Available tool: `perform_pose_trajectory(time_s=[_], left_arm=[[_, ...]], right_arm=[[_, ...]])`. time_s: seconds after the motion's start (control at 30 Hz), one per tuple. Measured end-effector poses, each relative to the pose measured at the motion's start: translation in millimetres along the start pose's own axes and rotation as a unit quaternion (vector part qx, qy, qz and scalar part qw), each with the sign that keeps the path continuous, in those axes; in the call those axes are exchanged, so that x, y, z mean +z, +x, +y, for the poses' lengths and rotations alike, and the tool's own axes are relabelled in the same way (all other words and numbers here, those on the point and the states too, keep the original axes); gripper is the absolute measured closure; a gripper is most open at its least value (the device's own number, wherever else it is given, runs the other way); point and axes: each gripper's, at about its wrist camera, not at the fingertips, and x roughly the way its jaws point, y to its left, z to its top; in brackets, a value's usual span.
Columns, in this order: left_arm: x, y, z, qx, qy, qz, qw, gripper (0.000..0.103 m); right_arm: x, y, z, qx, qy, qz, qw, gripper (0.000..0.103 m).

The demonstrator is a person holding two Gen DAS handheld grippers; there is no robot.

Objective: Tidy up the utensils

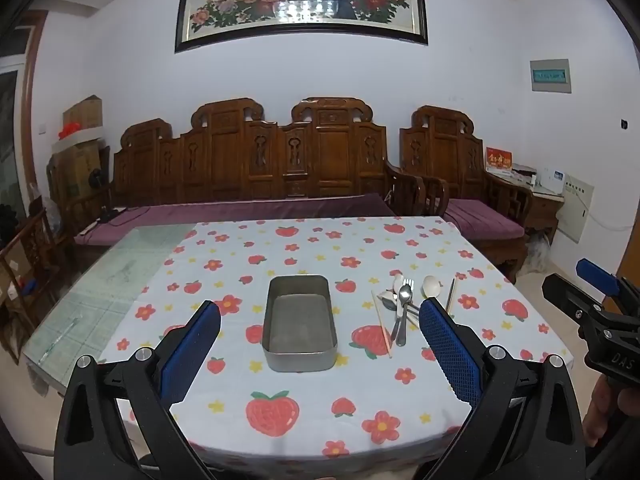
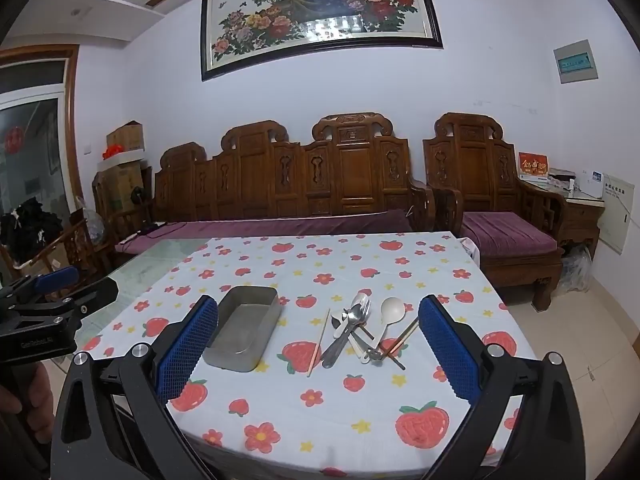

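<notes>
Strawberry-print tabletop before carved wooden bench. Metal tray centre-left; utensil pile just right of it. Left claw and right claw both spread wide, holding nothing, above near edge.

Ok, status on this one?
Left gripper and right gripper open, holding nothing. Metal tray empty; utensil pile beside it. No obstruction.

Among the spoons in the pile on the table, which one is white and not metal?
The white spoon with the round bowl, on the right of the utensil pile. The other spoons are shiny grey metal, bunched left of it with the fork.
</notes>
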Motion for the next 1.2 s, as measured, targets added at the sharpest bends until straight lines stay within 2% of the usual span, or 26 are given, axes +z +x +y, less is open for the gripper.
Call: perform_pose_trajectory(time_s=[1.07,1.2], left_arm=[[0,0,0,0.001,0.001,-0.004,1.0,0.007],[16,-5,10,0.002,0.0,-0.005,1.0,0.007]], right_arm=[[1,-1,-1,0.001,0.001,-0.002,1.0,0.003],[1,-1,-1,0.001,0.001,-0.002,1.0,0.003]])
